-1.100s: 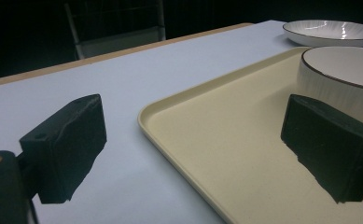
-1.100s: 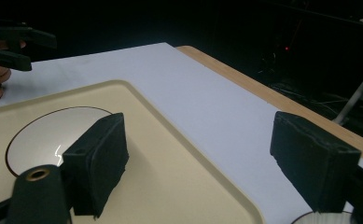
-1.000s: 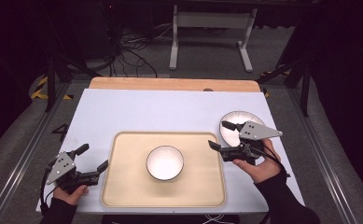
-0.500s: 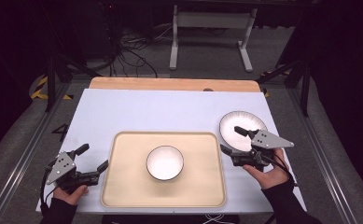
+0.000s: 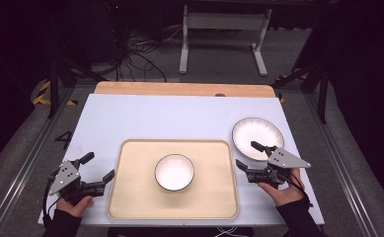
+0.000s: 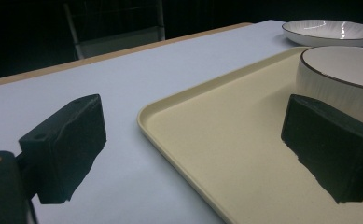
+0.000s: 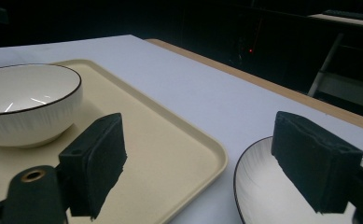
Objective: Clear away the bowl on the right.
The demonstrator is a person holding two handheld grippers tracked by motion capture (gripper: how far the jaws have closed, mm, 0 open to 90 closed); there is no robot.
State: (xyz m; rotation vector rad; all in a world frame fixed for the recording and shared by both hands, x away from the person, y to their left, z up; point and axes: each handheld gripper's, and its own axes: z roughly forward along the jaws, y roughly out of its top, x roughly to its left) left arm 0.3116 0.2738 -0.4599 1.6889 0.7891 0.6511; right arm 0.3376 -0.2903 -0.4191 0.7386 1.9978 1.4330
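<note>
So the right gripper (image 5: 251, 155) is sitting at the near right of the table, jaws spread wide with nothing between them. Its far jaw hangs over the near edge of the round white plate with a thin dark rim (image 5: 257, 135), and the near jaw sits over the bare table between that plate and the tray. In the right gripper view one black pad is over the plate (image 7: 282, 196) and the other over the right edge of the tray (image 7: 179, 154), neither pinching anything.

The plate rests flat on the pale blue-grey tabletop (image 5: 170, 116), just beside the right edge of the beige rectangular plastic tray (image 5: 130, 197), apart from it by a narrow strip of table.

A white ceramic bowl with a dark rim (image 5: 174, 172) stands upright roughly in the middle of the tray.

The left gripper (image 5: 98, 167) is at the near left, just off the tray's left edge, jaws also wide apart and empty. In the left gripper view one pad is over the table, the other over the tray (image 6: 226, 154) near the bowl (image 6: 342, 74).
</note>
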